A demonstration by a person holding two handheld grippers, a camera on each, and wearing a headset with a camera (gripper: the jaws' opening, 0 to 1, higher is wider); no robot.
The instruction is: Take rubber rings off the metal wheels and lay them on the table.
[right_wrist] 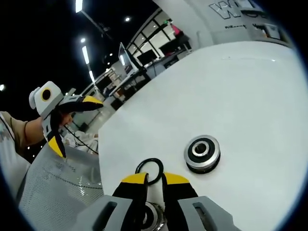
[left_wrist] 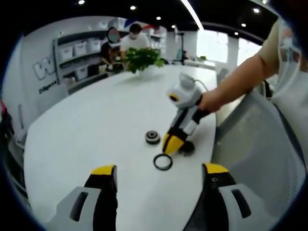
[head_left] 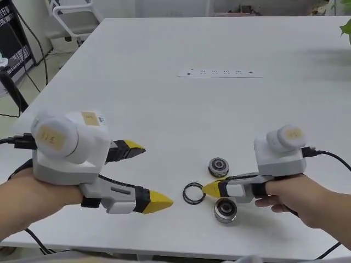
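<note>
One white table point(head_left: 164, 98) carries all parts. We hold the left gripper point(head_left: 149, 173) wide open above it. The right gripper point(head_left: 211, 189) is nearly closed and empty by the near wheel point(head_left: 225, 210). The far wheel point(head_left: 218, 166) likely handles heavy and stiff. One loose ring point(head_left: 193, 193) lies flat; we judge it soft and would pinch its edge.

A white table point(head_left: 164, 82) stands before wall shelves point(left_wrist: 82, 50) under ceiling spotlights point(left_wrist: 132, 7).

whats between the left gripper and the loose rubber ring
Just bare table between the left gripper and the rubber ring, in the head view.
</note>
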